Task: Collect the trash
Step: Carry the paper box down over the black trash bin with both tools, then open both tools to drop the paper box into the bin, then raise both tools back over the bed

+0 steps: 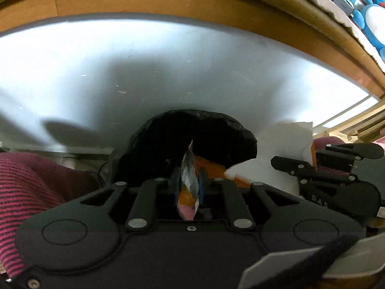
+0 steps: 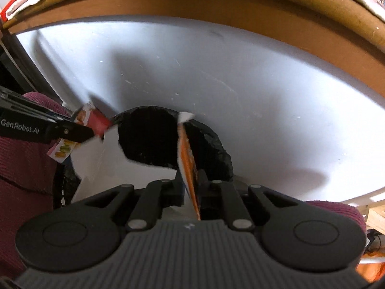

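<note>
1. Trash in both grippers: left gripper pinches a crinkled snack wrapper edge-on between its fingers; right gripper has an orange-and-white flat packet edge-on between its fingers.
2. Jaws: both narrow. Left pads look pressed on the wrapper. The right pair stands slightly apart around the packet, and you cannot tell for sure that the pads still bear on it.
3. Bag: black, mouth open, dead ahead at 12 o'clock of each gripper, just past the fingertips, against the white table edge.
4. From the right wrist view, the left gripper sits at 9 o'clock, its wrapper near the bag rim.
5. Step, as judged: delivery. Both pieces hang at the bag mouth, not yet dropped.
6. Next move calls for: tips over the opening, then widen jaws and let each piece fall clear. Watch the packet; it is tall and may catch the rim.
</note>
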A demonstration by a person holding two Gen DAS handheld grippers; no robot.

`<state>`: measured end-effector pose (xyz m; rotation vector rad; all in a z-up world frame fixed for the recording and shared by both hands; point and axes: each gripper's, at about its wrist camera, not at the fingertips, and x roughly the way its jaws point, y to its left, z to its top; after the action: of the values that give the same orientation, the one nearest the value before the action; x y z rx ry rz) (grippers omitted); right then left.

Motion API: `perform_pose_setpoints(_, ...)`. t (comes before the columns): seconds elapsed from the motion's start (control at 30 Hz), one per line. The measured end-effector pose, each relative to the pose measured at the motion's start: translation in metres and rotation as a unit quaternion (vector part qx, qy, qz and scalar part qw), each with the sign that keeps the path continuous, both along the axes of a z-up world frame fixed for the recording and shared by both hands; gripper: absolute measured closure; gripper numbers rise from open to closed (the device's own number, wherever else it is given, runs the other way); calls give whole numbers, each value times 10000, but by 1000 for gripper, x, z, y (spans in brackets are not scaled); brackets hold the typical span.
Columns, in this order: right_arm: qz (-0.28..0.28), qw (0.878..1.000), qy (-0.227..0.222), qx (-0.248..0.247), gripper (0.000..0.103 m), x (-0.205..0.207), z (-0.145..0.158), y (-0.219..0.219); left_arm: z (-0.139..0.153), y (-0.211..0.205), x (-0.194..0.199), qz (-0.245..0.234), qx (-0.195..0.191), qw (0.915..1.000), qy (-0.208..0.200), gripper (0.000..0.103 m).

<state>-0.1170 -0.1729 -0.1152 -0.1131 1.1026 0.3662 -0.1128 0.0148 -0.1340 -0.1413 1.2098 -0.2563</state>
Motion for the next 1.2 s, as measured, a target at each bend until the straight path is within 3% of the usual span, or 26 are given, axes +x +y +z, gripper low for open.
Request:
perform_pose_setpoints(0.07, -7, 10000, 16, 37, 66, 2, 1, 0, 1, 1, -1, 14, -14, 10000, 29, 88)
perform_pose_setpoints(0.2, 11, 10000, 7, 68, 62, 6, -2, -1, 4, 0, -1, 63, -26, 10000, 40, 73)
perform_pose_setpoints(0.27, -20, 9999, 39, 136, 55, 7, -1, -2, 4, 0, -1, 46, -25, 10000, 21, 68)
perform_pose_setpoints(0.47, -27, 9997, 12, 249, 41, 9, 0, -1, 9, 0, -3, 45, 43, 10000, -39, 58)
perform_pose_setpoints(0.93, 40, 9986, -278, 439, 34, 7, 22, -14, 37, -3, -6, 39, 286, 9983, -505, 52)
perform_pose_setpoints(1.2, 74, 9924, -934, 802, 30, 9, 74, -22, 98, -6, -14, -111, 263, 9880, -1520, 39)
